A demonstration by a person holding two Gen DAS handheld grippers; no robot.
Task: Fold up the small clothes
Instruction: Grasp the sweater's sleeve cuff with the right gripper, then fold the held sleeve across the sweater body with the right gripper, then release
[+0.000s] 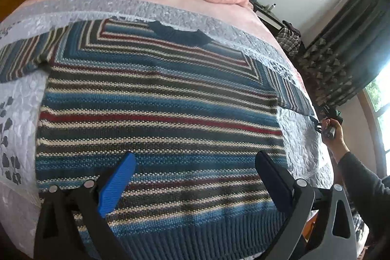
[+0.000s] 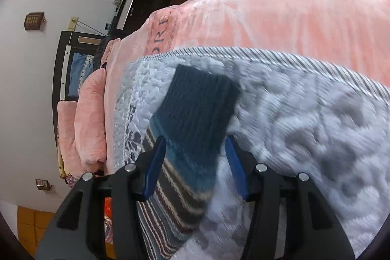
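Both tongs are held wide, the left tongs (image 1: 195,177) above the soft, limp sweater (image 1: 156,113), the right tongs (image 2: 195,160) astride its cuff (image 2: 197,109), judged the best hold.

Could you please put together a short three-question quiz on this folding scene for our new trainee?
1. True or false: the striped sweater lies spread flat on the quilt.
2. Which part of the sweater lies between the open fingers of the right gripper? A) hem B) sleeve cuff C) collar
3. Fill in: the left gripper hangs open over the sweater's ribbed ____.

Key: 1 true; 2 B; 3 hem.
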